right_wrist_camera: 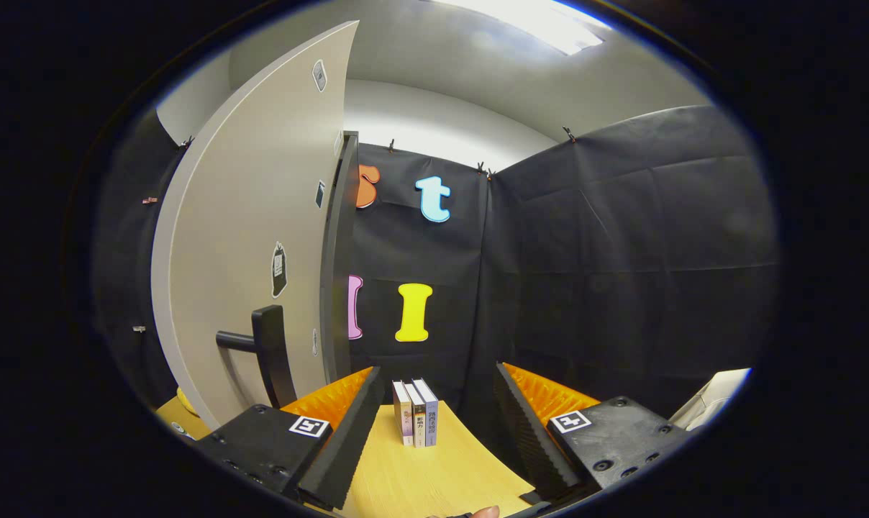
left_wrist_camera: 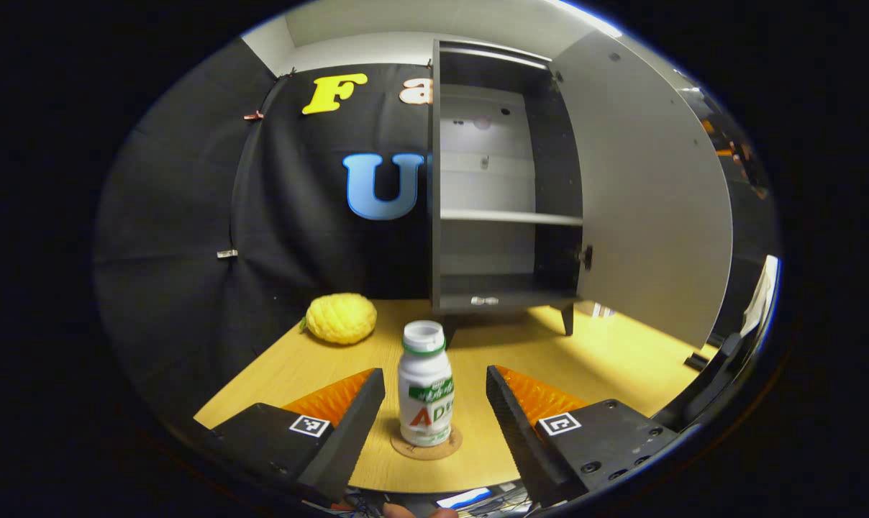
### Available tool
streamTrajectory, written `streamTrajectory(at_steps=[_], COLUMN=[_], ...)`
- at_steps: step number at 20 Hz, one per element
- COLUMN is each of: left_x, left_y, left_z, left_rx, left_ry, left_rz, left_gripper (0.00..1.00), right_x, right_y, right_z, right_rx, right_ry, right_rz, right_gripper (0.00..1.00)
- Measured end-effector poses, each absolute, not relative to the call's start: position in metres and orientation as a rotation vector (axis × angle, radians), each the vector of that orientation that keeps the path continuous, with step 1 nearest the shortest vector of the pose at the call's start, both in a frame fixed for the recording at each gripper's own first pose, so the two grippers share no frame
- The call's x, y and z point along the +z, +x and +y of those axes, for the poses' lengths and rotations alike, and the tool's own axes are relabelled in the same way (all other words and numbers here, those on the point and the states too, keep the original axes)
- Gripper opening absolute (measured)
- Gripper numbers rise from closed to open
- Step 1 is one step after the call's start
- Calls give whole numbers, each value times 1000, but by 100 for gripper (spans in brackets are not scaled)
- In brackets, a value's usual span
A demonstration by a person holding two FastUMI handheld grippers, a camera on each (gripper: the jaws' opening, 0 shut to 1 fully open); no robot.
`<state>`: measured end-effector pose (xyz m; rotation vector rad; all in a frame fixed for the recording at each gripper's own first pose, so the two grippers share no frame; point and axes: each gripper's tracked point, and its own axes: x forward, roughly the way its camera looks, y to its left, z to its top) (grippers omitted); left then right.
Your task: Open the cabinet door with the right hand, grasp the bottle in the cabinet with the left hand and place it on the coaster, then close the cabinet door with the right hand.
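Bottle [left_wrist_camera: 425, 385]: white, green-collared, cap off, upright on the round coaster [left_wrist_camera: 426, 444] on my wooden table [left_wrist_camera: 607, 360], between the spread fingers of my left gripper [left_wrist_camera: 434, 403], touching neither. Cabinet [left_wrist_camera: 503, 194]: open, shelves bare, door [left_wrist_camera: 650, 194] swung wide. Yellow bumpy fruit [left_wrist_camera: 341, 318]: left of the cabinet, near the wall. My right gripper [right_wrist_camera: 434, 414]: fingers spread, holding nothing, just right of the door's black handle [right_wrist_camera: 262, 349]. Three upright books [right_wrist_camera: 416, 412]: beyond it
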<state>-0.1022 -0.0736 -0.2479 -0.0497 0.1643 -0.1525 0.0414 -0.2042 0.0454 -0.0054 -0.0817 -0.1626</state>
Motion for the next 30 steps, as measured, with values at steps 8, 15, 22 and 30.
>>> streamTrajectory(at_steps=[8, 15, 22, 30], left_x=[-101, -38, -33, -34], left_y=[-69, -45, -40, -39], left_z=[-68, -50, -33, -33], left_rx=[-72, -7, 16, -19], left_ry=[40, 41, 8, 8], left_rz=[73, 79, 80, 77], left_gripper=[90, 90, 90, 90], right_x=[42, 42, 31, 29], right_y=[44, 46, 40, 33], right_z=[-206, -200, -193, -153], right_rx=[-133, -103, -99, -51], right_ry=[25, 60, 67, 94], right_rz=[-51, -34, -1, 14], right_gripper=[98, 96, 95, 94])
